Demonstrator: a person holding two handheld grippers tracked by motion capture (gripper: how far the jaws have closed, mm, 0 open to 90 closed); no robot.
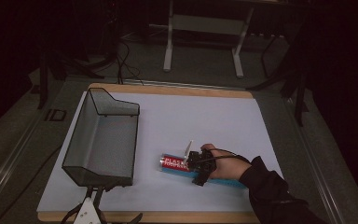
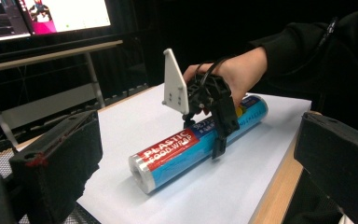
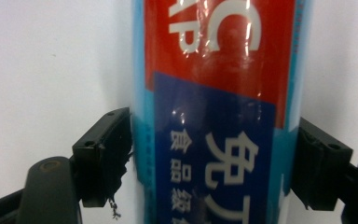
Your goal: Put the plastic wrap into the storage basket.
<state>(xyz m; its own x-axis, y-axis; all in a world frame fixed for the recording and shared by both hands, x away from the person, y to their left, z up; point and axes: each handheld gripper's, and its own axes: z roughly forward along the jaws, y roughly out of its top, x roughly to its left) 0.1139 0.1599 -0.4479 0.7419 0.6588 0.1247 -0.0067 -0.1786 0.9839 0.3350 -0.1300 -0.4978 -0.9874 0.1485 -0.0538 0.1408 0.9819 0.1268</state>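
A: Start at the fingers. What is the right gripper [image 1: 200,167] doing?

B: In the right gripper view its two black fingers [image 3: 101,156] sit one on each side of the roll of plastic food wrap [image 3: 219,112], pads against the blue film. They are grasping the roll across its width.

A: And the roll itself?

B: It lies on its side on the white sheet [image 1: 205,116] that covers the counter [image 1: 168,89], toward the near right part of the sheet. The red label end points toward the mesh basket, and the blue end runs under the person's right hand [image 1: 223,165]. In the left gripper view the gripper straddles the roll [image 2: 191,147] about midway along, just past the red "PLASTIC FOOD WRAP" label, with the white three-cornered plate [image 2: 174,84] standing up on top of it.

A: The left gripper?

B: The left gripper [image 1: 91,210] is at the near edge of the counter, right below the basket. In its own view the fingers [image 2: 60,163] stand wide apart with nothing between them, so they are released. They point across the sheet at the roll, well apart from it.

A: What else is on the counter?

B: A black wire mesh basket [image 1: 103,140] on the left part of the sheet, its higher wall at the far end. It is near the roll's red end but not touching it. Beyond the counter, the legs of a grey stand [image 1: 203,42] are on the floor.
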